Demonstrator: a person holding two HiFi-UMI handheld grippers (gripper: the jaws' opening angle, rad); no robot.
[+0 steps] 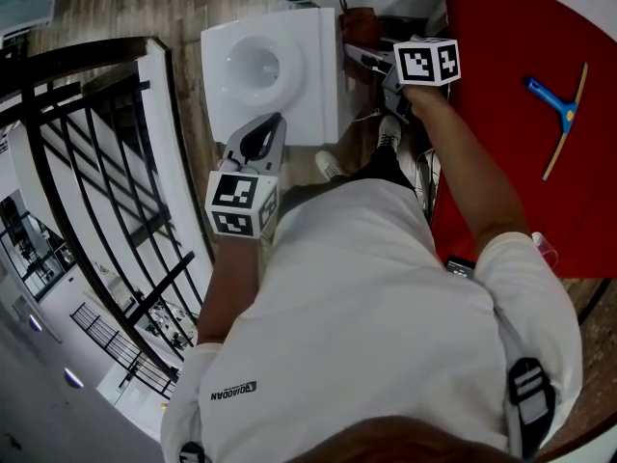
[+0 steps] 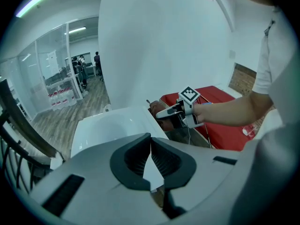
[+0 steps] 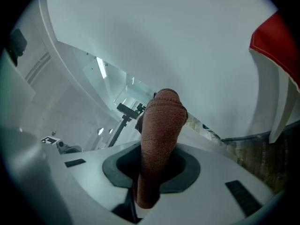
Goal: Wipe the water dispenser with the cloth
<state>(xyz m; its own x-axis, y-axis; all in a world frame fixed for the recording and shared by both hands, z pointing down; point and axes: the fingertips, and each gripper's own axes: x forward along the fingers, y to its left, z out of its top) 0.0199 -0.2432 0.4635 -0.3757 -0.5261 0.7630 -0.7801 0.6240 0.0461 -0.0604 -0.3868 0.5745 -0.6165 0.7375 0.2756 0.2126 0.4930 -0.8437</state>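
Observation:
The white water dispenser (image 1: 313, 75) shows from above in the head view, with a round recess in its top. My right gripper (image 1: 359, 58) is at the dispenser's right side, shut on a brown cloth (image 1: 360, 22). In the right gripper view the cloth (image 3: 159, 125) sticks up between the jaws against the glossy white dispenser wall (image 3: 93, 74). My left gripper (image 1: 274, 123) hovers over the near edge of the dispenser top, jaws together with nothing between them. In the left gripper view the dispenser top (image 2: 105, 125) lies ahead, with the right gripper (image 2: 168, 112) and cloth (image 2: 156, 109) beyond it.
A red surface (image 1: 501, 95) lies to the right, with a blue-headed squeegee (image 1: 561, 109) on it. A black railing (image 1: 87, 162) runs along the left over a drop to a lower floor. The person's shoes (image 1: 386, 133) stand on wooden floor beside the dispenser.

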